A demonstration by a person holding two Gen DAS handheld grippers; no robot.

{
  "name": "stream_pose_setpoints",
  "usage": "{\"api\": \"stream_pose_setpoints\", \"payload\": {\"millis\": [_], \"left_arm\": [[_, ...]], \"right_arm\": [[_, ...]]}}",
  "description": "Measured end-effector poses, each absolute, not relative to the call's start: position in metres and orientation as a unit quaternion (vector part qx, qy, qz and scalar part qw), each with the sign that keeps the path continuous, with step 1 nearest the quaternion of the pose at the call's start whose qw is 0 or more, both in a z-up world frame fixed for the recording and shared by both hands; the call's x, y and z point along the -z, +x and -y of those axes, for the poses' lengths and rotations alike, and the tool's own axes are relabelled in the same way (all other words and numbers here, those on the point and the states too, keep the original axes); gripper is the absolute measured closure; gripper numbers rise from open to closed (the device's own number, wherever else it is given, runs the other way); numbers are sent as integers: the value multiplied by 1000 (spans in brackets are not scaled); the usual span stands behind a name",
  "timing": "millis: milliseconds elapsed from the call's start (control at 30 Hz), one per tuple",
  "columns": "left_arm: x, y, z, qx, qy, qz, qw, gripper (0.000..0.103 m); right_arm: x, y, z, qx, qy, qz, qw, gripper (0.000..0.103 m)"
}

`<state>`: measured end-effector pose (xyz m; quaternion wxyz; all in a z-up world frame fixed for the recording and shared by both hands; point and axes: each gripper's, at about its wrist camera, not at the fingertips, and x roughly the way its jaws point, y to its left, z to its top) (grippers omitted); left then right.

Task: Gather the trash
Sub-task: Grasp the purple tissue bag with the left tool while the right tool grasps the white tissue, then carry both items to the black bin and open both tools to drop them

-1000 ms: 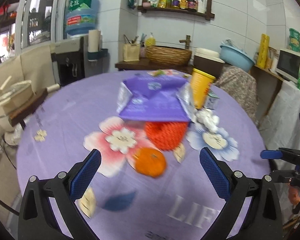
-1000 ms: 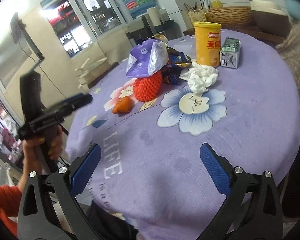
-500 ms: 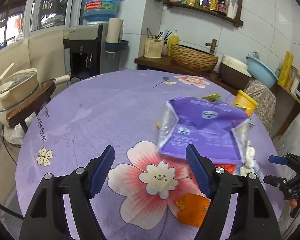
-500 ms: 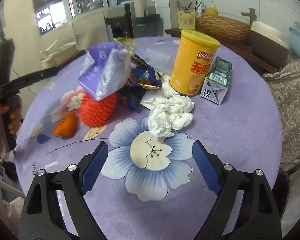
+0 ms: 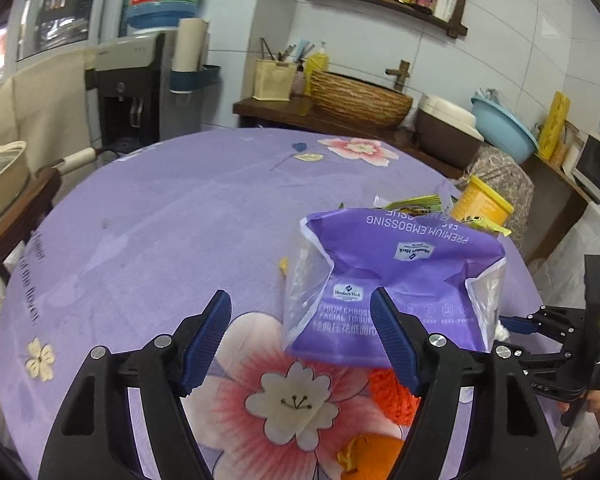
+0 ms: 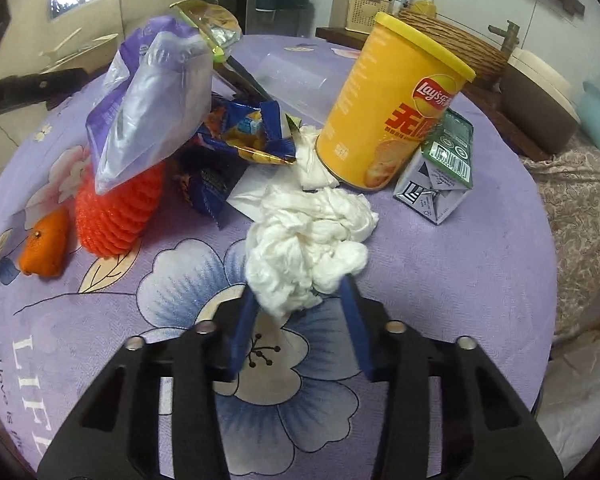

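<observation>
Now the right gripper (image 6: 298, 306), wide open a second ago, is closing on the crumpled white tissue (image 6: 308, 244) between its pads, the first trash pickup; left gripper (image 5: 300, 336) hangs open, purple tissue pack (image 5: 396, 276) just ahead.

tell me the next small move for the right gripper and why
Probably finish the squeeze, then lift. The right gripper is closing with the near edge of the crumpled white tissue between its fingers, and the wad rests on the purple tablecloth.
</observation>
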<state>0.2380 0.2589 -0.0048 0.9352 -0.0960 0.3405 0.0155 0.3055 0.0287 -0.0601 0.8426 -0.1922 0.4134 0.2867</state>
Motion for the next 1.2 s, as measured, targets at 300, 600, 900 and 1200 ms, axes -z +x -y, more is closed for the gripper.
{"api": "stream_pose_setpoints", "payload": {"millis": [300, 600, 900, 1200], "left_arm": [[27, 267, -267, 22, -134, -365, 921, 70], [19, 244, -261, 13, -126, -337, 933, 90], [-9, 193, -254, 2, -117, -287, 951, 91], [-43, 148, -216, 34, -106, -237, 965, 92]], "right_arm": [[63, 314, -22, -307, -167, -425, 835, 85], [66, 307, -18, -314, -150, -418, 839, 92], [42, 280, 7, -346, -111, -371, 855, 95], [11, 237, 65, -362, -58, -330, 870, 95]]}}
